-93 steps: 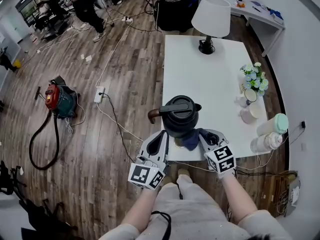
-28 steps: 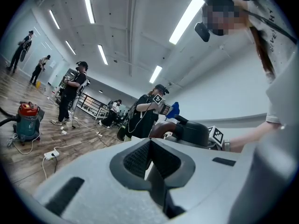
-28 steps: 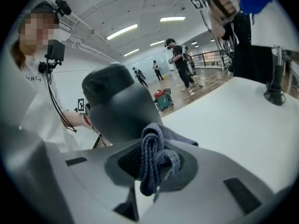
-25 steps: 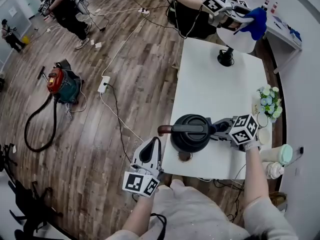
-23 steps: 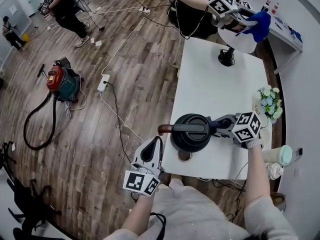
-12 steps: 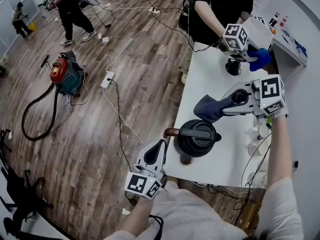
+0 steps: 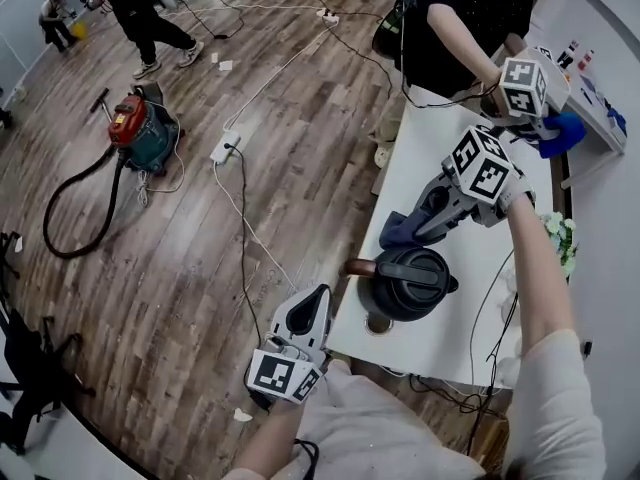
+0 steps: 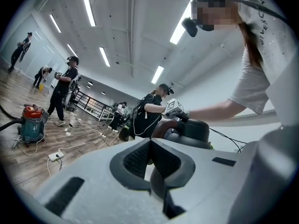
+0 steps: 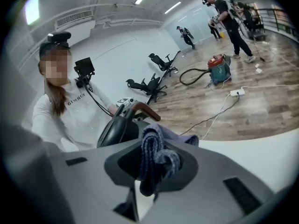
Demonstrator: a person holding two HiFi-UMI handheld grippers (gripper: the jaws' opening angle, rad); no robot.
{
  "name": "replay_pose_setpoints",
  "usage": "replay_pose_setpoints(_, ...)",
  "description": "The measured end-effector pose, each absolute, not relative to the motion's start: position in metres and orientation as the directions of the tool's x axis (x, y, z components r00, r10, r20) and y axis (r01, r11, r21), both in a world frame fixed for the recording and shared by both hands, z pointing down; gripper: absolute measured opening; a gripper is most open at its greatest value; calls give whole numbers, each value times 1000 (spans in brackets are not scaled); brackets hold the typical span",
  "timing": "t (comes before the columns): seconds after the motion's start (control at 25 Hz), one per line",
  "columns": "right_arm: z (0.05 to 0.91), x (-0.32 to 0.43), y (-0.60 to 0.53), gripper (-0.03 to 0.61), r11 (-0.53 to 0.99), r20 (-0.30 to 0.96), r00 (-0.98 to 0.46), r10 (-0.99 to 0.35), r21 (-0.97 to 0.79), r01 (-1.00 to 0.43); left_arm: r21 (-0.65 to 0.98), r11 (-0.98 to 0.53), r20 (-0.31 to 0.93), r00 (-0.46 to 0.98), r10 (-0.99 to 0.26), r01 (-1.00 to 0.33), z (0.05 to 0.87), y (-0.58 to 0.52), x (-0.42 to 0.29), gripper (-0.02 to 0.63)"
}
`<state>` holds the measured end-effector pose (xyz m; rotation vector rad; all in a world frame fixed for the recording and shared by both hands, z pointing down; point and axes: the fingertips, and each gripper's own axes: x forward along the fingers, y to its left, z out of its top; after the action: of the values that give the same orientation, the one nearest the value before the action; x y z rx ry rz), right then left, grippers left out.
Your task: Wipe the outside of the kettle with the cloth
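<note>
Now my right gripper (image 7: 412, 223) has swung from the kettle's (image 7: 412, 284) right flank, up and over, to its far side by the handle end, pointing back toward me. Its jaws are clamped tight on a fold of the dark cloth (image 7: 396, 232), which hangs just beside the kettle's wall; I cannot tell whether it touches. The kettle has stayed upright near the table's (image 7: 440, 340) front edge. I judge one side wiped and this one next. My left gripper (image 7: 312, 308) still idles off the table edge, jaws together on nothing.
</note>
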<state>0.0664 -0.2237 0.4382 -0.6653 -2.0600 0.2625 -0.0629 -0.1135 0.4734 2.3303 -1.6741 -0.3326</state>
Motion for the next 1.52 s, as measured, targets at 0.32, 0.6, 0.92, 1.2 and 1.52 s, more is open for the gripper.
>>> replay_pose_setpoints(0.32, 504, 56, -227, 51, 781, 723, -298, 623, -553, 292, 261, -427, -83, 421, -903, -865, 448, -131, -18, 6)
replay_pose_setpoints(0.6, 433, 41, -231, 51, 733, 716, -238, 656, -530, 426, 272, -425, -72, 422, -904, -863, 461, -137, -9, 6)
replay_pose_setpoints(0.92, 385, 8, -190, 51, 545, 645, 91, 758, -705, 454, 300, -381, -68, 378, -923, -875, 466, -133, -22, 6)
replay_pose_setpoints(1.2, 439, -20, -164, 51, 401, 469, 286, 835, -876, 268, 324, -317, -65, 313, -948, -892, 465, -121, -43, 6)
replay_pose_setpoints(1.52, 500, -25, -158, 52, 401, 417, 415, 808, -907, 130, 328, -232, -28, 237, -971, -916, 484, -98, -73, 6)
